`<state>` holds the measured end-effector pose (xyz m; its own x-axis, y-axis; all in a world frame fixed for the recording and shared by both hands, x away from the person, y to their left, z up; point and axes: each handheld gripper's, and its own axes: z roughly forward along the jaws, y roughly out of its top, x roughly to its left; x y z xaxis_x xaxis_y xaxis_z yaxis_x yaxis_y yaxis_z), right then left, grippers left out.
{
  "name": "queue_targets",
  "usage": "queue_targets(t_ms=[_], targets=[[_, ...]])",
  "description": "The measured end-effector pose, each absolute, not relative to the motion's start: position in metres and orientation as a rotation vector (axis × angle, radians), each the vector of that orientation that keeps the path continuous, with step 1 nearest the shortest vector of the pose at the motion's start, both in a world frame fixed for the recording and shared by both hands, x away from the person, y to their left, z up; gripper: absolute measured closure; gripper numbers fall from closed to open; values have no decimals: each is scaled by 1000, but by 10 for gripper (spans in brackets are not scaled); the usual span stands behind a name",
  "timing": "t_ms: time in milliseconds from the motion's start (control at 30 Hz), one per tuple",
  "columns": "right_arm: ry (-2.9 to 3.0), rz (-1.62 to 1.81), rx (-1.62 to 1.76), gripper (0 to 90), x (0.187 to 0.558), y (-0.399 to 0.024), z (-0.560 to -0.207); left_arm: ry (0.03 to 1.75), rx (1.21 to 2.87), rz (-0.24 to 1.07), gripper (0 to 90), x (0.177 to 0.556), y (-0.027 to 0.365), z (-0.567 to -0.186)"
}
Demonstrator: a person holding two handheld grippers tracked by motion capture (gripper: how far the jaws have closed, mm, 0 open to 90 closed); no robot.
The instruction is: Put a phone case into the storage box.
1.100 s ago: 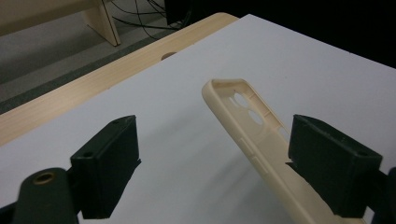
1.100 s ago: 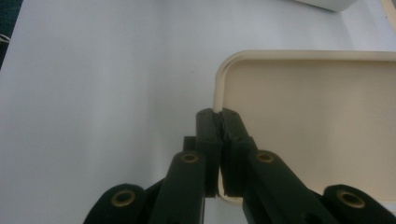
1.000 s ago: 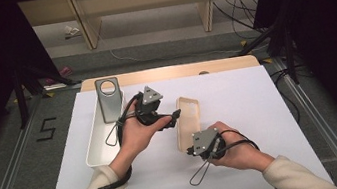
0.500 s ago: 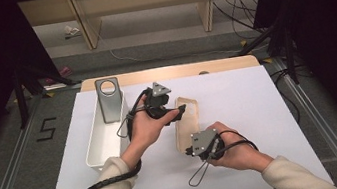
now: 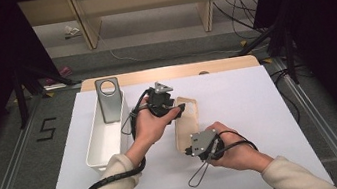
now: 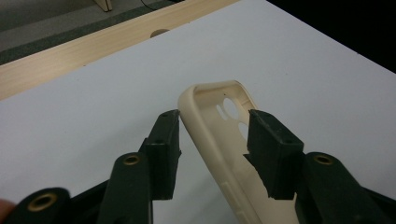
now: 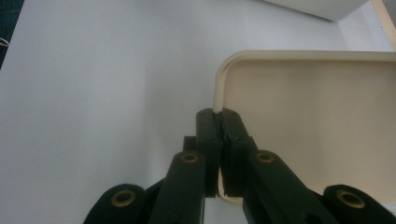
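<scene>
White bin (image 5: 105, 139) on the left of the white bench (image 5: 259, 106), a grey stand with a round hole (image 5: 108, 99) upright at its far end. Left gripper (image 6: 212, 135) at the far end of the cream phone case (image 5: 187, 122) near bench centre; jaws have just been closing, the case's side wall between them, left pad about touching, right pad apart. Right gripper (image 7: 220, 122) clamped tight on the case's near rim

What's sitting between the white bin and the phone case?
The left hand-held gripper and its hand, over bare table, in the high view.
</scene>
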<state>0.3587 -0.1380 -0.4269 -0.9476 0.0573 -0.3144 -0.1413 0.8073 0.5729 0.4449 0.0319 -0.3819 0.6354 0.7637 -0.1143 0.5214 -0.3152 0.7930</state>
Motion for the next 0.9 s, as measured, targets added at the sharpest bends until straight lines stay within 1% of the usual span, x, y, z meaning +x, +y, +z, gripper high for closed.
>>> queue_targets(t_ms=[100, 300, 367, 433, 900], targets=[[2661, 885, -81, 883, 359, -137, -427, 1010, 1998, 346, 593, 445, 31, -382], [2657, 880, -88, 883, 358, -136, -426, 1044, 1988, 327, 625, 447, 32, -383], [2668, 875, -79, 883, 357, -136, -427, 1049, 1972, 332, 669, 446, 33, -382], [2661, 876, -92, 884, 358, -136, -427, 1059, 1958, 317, 694, 446, 34, -381], [2685, 839, -79, 883, 361, -134, -433, 1064, 1902, 233, 788, 442, 36, -376]])
